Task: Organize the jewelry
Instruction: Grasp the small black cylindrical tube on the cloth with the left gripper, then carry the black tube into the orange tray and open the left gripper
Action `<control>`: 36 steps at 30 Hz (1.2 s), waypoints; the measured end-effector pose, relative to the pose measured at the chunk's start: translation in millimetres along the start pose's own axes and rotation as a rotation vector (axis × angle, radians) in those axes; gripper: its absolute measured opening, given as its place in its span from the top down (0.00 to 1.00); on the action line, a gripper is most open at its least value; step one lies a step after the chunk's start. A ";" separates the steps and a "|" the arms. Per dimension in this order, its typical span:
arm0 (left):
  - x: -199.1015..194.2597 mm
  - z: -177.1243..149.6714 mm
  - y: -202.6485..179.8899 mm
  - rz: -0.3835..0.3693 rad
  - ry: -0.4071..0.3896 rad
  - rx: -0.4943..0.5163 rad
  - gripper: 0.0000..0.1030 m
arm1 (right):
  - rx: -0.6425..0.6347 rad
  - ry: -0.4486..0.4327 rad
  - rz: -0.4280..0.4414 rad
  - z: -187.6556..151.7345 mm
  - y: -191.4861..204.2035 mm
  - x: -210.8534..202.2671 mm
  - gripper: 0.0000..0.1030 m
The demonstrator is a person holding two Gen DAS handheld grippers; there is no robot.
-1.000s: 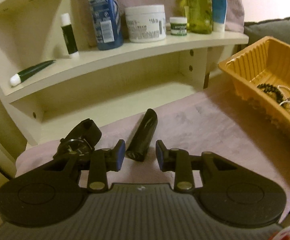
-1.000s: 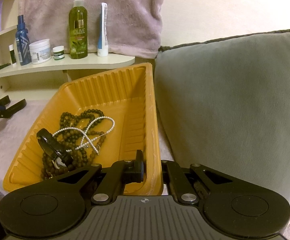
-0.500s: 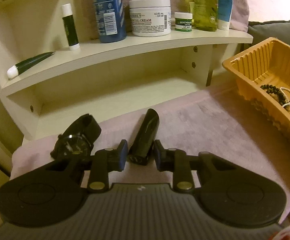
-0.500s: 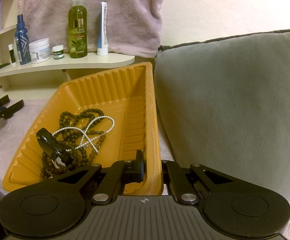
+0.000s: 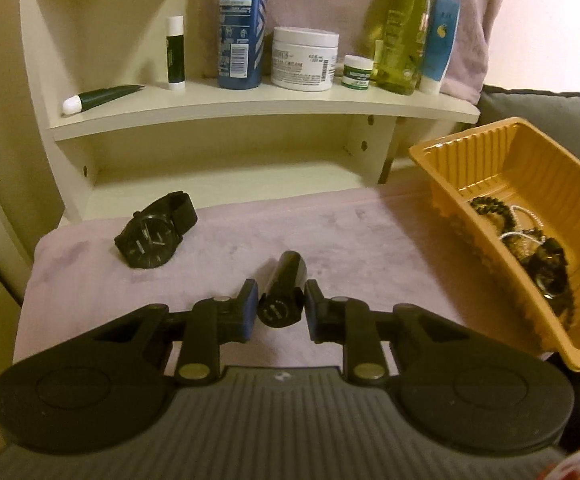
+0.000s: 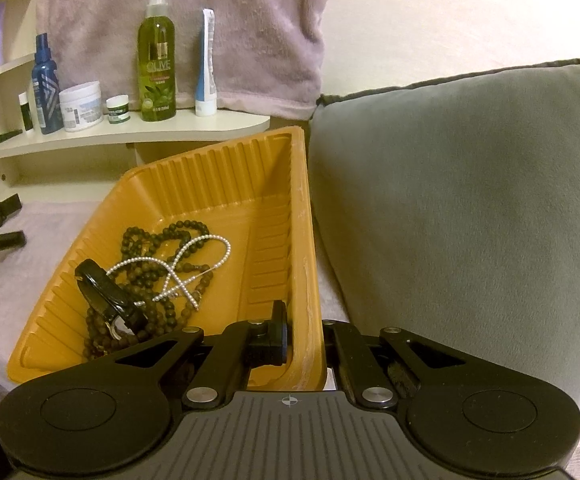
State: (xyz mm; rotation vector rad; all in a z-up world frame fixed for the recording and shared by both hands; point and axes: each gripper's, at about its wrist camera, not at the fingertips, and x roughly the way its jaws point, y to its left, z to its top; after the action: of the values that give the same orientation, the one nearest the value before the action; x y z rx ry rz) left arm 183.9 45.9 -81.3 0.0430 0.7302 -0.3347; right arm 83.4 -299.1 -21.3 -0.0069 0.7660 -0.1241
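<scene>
**A:** Item: black tube (image 5: 287, 276). Where is it found, and how is it held?

**B:** It is found well to the left of the tray (image 5: 490, 148), over the cloth (image 5: 370, 240). It is pinched at its near end by the left gripper (image 5: 279, 304), whose jaws have just been closing with the tube between them. Whether the far end is clear of the cloth cannot be told.

**A:** Item: tray. How is it secured?

**B:** Its near right wall is clamped by the right gripper (image 6: 304, 324), one finger inside the tray and one outside. The tray is tipped up on that side. Dark beads (image 6: 149, 264), a pearl strand (image 6: 201, 256) and a black watch-like piece (image 6: 105, 300) are gathered at the tray's low end.

**A:** Step in hand?

**B:** Carriage of the tube to the tray is judged to be the step. The pinch is best kept firm, since a smooth round tube is easily rolled out of flat pads. The tube is best carried above the tray's left rim, lowered inside and only then released, so that the rim is not struck. The tray is best kept steady, so that nothing already inside is spilled.

**A:** Items outstanding?

**B:** One watch (image 5: 153, 232), lying on the cloth farther left of the tray than the tube.
</scene>
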 end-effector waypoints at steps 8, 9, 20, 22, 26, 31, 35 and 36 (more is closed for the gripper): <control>-12.0 -4.3 -12.2 -0.012 -0.008 -0.018 0.79 | 0.004 -0.009 0.006 0.0 0.8 -3.2 0.96; -13.0 -4.1 -13.3 -0.014 -0.011 -0.020 0.79 | 0.005 -0.010 0.007 0.2 0.9 -3.7 0.96; -24.6 11.1 -29.7 -0.052 -0.049 -0.005 0.80 | 0.008 -0.014 0.009 1.4 2.1 -5.1 0.96; -25.2 13.4 -32.3 -0.054 -0.054 -0.002 0.80 | 0.009 -0.014 0.010 1.5 2.2 -5.3 0.96; -29.1 19.2 -38.9 -0.075 -0.070 -0.001 0.80 | 0.011 -0.014 0.010 1.8 2.4 -5.3 0.96; -37.0 29.7 -56.5 -0.135 -0.102 0.000 0.80 | 0.010 -0.014 0.010 1.8 2.2 -5.4 0.96; -44.7 36.2 -82.5 -0.214 -0.126 0.021 0.80 | 0.012 -0.014 0.011 2.4 2.0 -5.7 0.96; -46.2 37.2 -90.0 -0.237 -0.130 0.025 0.80 | 0.012 -0.014 0.011 2.4 2.0 -5.7 0.96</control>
State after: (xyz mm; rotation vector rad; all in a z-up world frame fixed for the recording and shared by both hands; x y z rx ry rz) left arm 147.5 -31.8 -16.1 -0.0418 0.6029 -0.5676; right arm 81.2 -296.5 -15.8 0.0082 0.7512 -0.1183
